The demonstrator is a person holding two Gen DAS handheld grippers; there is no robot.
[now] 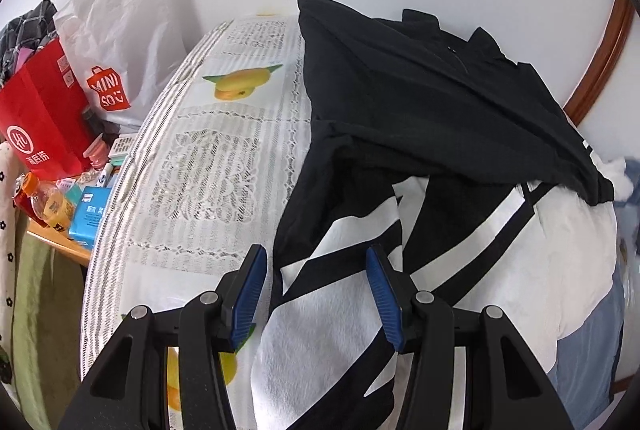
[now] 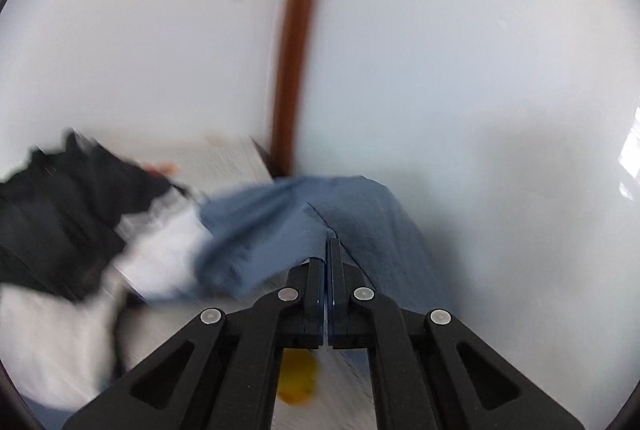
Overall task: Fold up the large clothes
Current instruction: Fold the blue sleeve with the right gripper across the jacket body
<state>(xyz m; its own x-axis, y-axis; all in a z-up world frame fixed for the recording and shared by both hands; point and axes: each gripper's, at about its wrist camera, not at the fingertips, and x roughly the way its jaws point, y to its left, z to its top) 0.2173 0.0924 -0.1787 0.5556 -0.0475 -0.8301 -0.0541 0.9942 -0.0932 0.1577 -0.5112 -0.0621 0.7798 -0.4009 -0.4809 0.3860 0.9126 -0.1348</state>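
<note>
Left wrist view first: the left gripper [image 1: 316, 270] hangs with its two black, angular arms spread, the ribbed blue pads [image 1: 250, 296] standing apart over the near end of a garment [image 1: 440, 134], not pressing on it. That garment is a large black, white and blue jacket of smooth, slightly crinkled fabric, spread lengthwise on the table [image 1: 192, 198]. Its black upper part is folded back in a soft flap, and broad white panels crossed by slanting black bands lie below it; one pale blue panel shows at the lower right. Under it the tablecloth is white and lacy, woven in square openwork blocks with printed yellow fruit. Off the table's left edge stand a glossy red paper bag [image 1: 44, 118] and a wrinkled white bag [image 1: 116, 42] with a red logo, with an orange-capped bottle [image 1: 46, 204] and a blue box [image 1: 90, 216] on a wooden shelf beside them. A plain white wall rises behind.

Right wrist view, badly blurred: the right gripper [image 2: 327, 250] has its fingers pressed together, pinching a ridge of the jacket's thin blue fabric, which rises tent-like to the fingertips. Leftward the cloth runs into white and then black folds lying on the table. A curved brown wooden strip [image 2: 296, 42] runs up the white wall behind.
</note>
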